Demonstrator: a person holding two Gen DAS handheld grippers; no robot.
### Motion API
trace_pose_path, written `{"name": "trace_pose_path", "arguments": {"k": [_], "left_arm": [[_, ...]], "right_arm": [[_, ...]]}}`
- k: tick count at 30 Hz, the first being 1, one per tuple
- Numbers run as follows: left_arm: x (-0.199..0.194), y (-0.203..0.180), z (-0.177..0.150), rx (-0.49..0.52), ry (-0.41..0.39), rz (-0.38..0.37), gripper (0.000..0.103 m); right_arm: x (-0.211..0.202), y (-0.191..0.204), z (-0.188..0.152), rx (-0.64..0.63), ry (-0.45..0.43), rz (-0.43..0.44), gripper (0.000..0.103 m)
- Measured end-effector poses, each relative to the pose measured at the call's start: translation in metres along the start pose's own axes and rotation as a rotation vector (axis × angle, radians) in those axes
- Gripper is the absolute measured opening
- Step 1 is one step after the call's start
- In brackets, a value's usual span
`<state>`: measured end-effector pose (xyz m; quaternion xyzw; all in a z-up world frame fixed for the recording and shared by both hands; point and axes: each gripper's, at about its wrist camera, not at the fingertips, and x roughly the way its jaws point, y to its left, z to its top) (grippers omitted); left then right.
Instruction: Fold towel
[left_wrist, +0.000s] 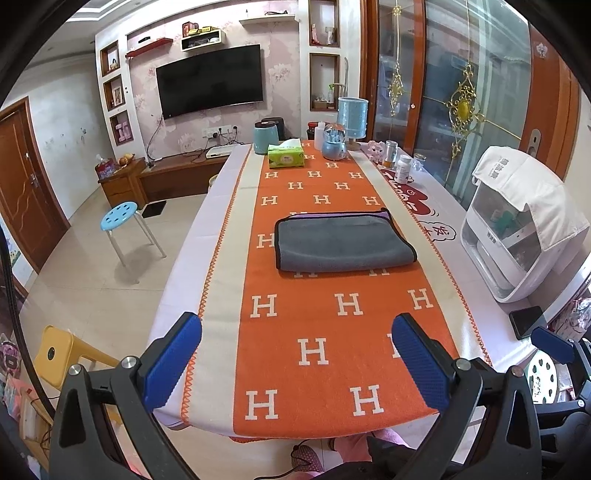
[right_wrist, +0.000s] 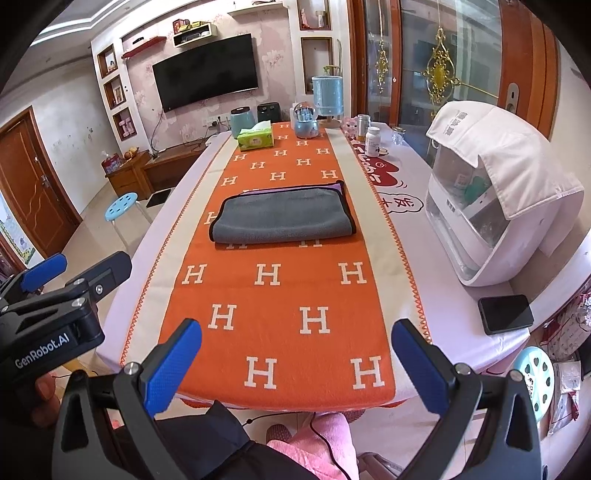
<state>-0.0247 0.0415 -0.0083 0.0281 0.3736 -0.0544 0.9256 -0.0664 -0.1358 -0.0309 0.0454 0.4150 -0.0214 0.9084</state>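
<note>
A grey towel (left_wrist: 343, 243) with black trim and a purple underside lies folded flat on the orange H-patterned runner (left_wrist: 314, 325) in the middle of the table; it also shows in the right wrist view (right_wrist: 284, 218). My left gripper (left_wrist: 295, 362) is open and empty, held back over the table's near edge, well short of the towel. My right gripper (right_wrist: 295, 365) is open and empty too, at the near edge. The left gripper (right_wrist: 74, 273) also shows at the left of the right wrist view.
A white appliance (right_wrist: 495, 206) under a cloth cover stands at the table's right, with a black phone (right_wrist: 506, 314) near it. A green tissue box (left_wrist: 285, 156), blue kettle (left_wrist: 265, 136), jars and bottles (left_wrist: 402, 168) stand at the far end. A blue stool (left_wrist: 122, 218) stands on the floor, left.
</note>
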Motion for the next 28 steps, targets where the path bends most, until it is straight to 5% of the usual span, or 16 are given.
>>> {"name": "trace_pose_path", "arguments": {"k": [28], "left_arm": [[0.025, -0.011, 0.014, -0.016, 0.027, 0.020, 0.102]], "right_arm": [[0.028, -0.014, 0.020, -0.008, 0.039, 0.016, 0.103]]}}
